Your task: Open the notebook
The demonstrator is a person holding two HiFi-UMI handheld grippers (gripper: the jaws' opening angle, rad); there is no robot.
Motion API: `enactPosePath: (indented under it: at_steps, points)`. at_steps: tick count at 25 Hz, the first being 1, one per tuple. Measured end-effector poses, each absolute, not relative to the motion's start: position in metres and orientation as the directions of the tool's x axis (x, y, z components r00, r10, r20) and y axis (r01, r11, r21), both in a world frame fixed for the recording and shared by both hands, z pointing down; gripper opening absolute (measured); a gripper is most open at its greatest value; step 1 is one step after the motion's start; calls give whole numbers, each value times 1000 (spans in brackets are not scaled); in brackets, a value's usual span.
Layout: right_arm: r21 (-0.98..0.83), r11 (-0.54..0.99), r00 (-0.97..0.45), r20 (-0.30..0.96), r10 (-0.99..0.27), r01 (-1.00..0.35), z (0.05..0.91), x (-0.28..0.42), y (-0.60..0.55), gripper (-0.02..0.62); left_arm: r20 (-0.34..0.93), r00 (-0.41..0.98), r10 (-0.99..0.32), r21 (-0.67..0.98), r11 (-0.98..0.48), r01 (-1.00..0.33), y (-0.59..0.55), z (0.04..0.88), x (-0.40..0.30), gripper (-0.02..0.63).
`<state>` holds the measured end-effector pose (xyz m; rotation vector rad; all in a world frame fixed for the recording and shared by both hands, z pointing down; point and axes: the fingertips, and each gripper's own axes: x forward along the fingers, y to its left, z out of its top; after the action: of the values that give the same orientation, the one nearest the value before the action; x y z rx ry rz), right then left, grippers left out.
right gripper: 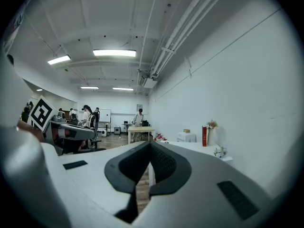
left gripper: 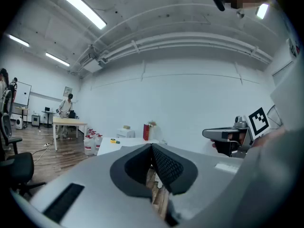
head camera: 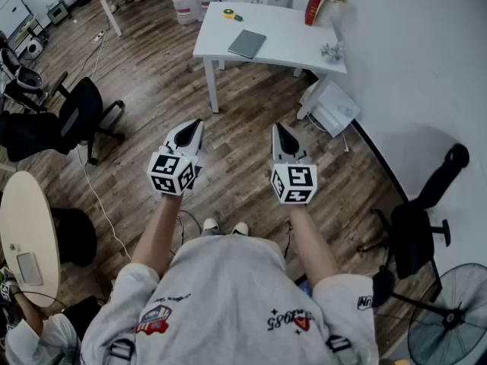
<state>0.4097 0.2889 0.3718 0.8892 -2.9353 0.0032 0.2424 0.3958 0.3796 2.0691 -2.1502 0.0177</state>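
The closed grey notebook (head camera: pixel 247 43) lies flat on the white table (head camera: pixel 289 44) some way ahead of me, near the table's left half. I hold both grippers level at waist height over the wooden floor, well short of the table. The left gripper (head camera: pixel 195 125) (left gripper: pixel 152 146) has its jaws together with nothing between them. The right gripper (head camera: pixel 278 128) (right gripper: pixel 150 145) is likewise shut and empty. Each gripper view shows the other gripper off to the side. The notebook does not show clearly in either gripper view.
On the table stand a red book (head camera: pixel 313 6), a yellow tape roll (head camera: pixel 228 14) and a small ornament (head camera: pixel 332 51). A white box (head camera: pixel 335 109) sits by a table leg. Black office chairs (head camera: pixel 76 116) (head camera: pixel 418 219), a fan (head camera: pixel 449 318) and a round table (head camera: pixel 27 234) surround me.
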Motion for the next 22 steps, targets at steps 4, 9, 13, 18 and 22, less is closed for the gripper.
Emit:
enactPosePath:
  at_steps: [4, 9, 13, 18, 22]
  points:
    - [58, 830, -830, 37, -557, -554, 366, 408, 291, 2, 125, -36, -992, 105, 50, -993, 397, 383, 242, 5]
    - [124, 821, -825, 28, -564, -557, 361, 408, 293, 0, 114, -4, -993, 113, 17, -993, 398, 384, 247, 5]
    - [122, 811, -814, 37, -580, -572, 356, 414, 290, 100, 120, -4, -993, 119, 18, -993, 394, 384, 252, 5]
    - [133, 805, -808, 42, -587, -578, 361, 422, 290, 196, 124, -16, -992, 138, 33, -990, 403, 389, 260, 5]
    - [117, 817, -819, 43, -572, -564, 367, 422, 289, 235, 139, -30, -990, 139, 49, -989, 406, 397, 260, 5]
